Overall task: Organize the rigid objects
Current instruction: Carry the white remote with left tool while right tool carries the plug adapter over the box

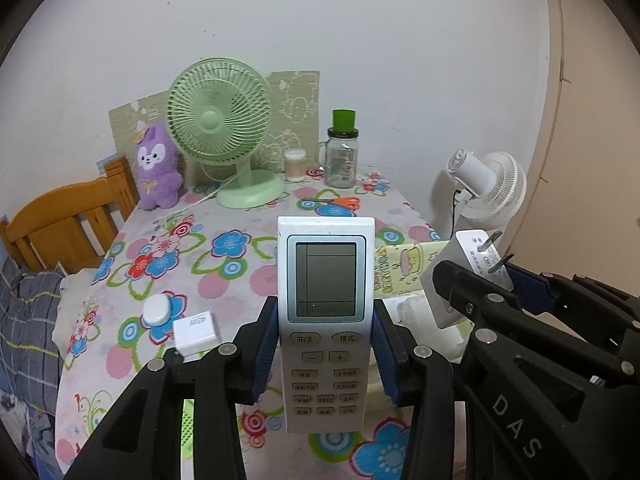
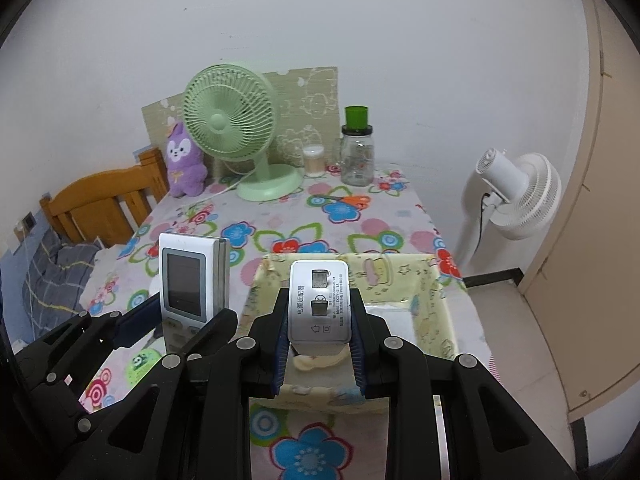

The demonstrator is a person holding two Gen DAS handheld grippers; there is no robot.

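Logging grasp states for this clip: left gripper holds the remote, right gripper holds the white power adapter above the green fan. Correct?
Not quite. The right gripper holds the power adapter above the yellow fabric box, not the green fan, as the right wrist view shows. The left gripper does hold the remote.

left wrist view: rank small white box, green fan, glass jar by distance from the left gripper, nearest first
1. small white box: on the tablecloth just left of the left gripper, which is shut on the remote.
2. green fan: at the far edge of the table, left of centre.
3. glass jar: far edge, right of centre; too near the fan's depth to call firmly.
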